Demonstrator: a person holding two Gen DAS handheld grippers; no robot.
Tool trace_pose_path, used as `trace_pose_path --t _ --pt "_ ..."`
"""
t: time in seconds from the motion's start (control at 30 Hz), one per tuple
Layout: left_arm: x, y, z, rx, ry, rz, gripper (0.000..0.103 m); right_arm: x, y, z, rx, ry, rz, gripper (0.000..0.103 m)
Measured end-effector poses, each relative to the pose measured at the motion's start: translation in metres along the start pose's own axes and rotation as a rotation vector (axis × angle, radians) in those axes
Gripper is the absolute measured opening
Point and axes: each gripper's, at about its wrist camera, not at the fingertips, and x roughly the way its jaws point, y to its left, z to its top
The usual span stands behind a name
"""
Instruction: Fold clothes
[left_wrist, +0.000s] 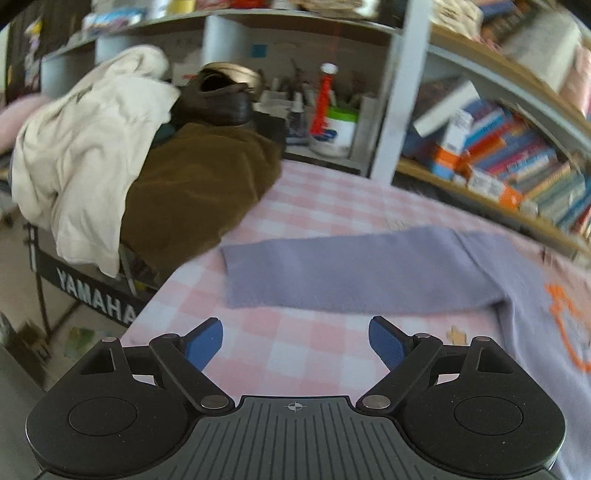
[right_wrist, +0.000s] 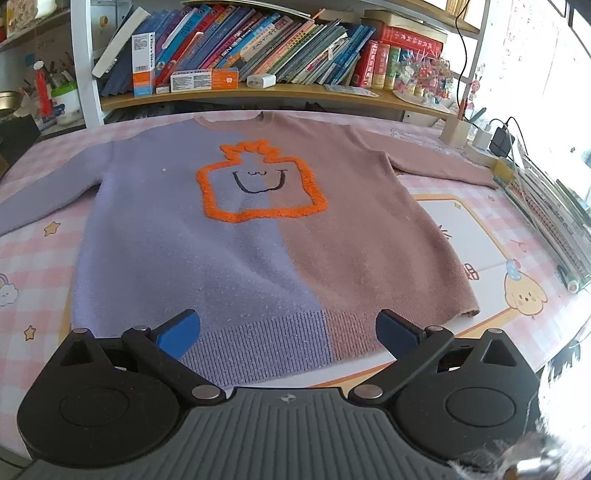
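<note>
A sweater (right_wrist: 266, 236), half lilac and half dusty pink with an orange outlined smiling figure on the chest, lies flat and face up on a pink checked tablecloth (right_wrist: 33, 258), both sleeves spread out. My right gripper (right_wrist: 288, 334) is open and empty, just above the ribbed bottom hem. In the left wrist view the lilac left sleeve (left_wrist: 351, 273) lies stretched out on the tablecloth (left_wrist: 295, 350). My left gripper (left_wrist: 295, 341) is open and empty, a little short of the sleeve's near edge.
A pile of cream and brown clothes (left_wrist: 129, 166) sits at the table's far left above a Yamaha keyboard stand (left_wrist: 96, 295). Bookshelves (right_wrist: 258, 48) run along the back edge. Books, a charger and a pen holder (right_wrist: 458, 129) line the right side.
</note>
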Motion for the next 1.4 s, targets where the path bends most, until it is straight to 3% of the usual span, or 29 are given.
trace_pose_path --t 0.17,0.33,0.43,0.8,0.9,1.0,1.17,1.3,1.37,1.4 --pt "0.024 0.025 0.010 -0.212 0.001 -0.011 0.085 -0.001 -0.004 0.001 -0.003 0.007 -0.026 0.102" --pt "0.040 0.037 0.013 -0.284 0.004 0.034 0.073 -0.001 -0.009 0.002 0.002 0.020 -0.057 0.102" --pt "0.048 0.035 0.017 -0.303 -0.001 0.020 0.063 -0.001 -0.013 0.001 0.007 0.032 -0.070 0.102" --pt "0.062 0.013 0.012 -0.511 0.061 -0.204 0.061 0.004 -0.012 0.005 0.012 0.043 -0.074 0.102" --pt "0.066 0.012 0.011 -0.547 0.065 -0.231 0.061 0.006 -0.010 0.006 0.008 0.042 -0.068 0.102" --pt "0.069 0.021 0.014 -0.577 0.032 -0.198 0.060 0.006 -0.010 0.008 0.008 0.039 -0.069 0.102" --pt "0.071 0.044 0.016 -0.648 0.009 -0.139 0.034 0.006 -0.012 0.008 0.012 0.032 -0.074 0.102" --pt "0.073 0.046 0.017 -0.656 0.011 -0.110 0.022 0.005 -0.015 0.008 0.016 0.026 -0.078 0.102" --pt "0.076 0.048 0.017 -0.661 0.017 -0.100 0.007 0.005 -0.016 0.008 0.018 0.023 -0.080 0.102" --pt "0.077 0.050 0.017 -0.665 0.021 -0.100 0.004 0.005 -0.016 0.008 0.019 0.022 -0.081 0.102"
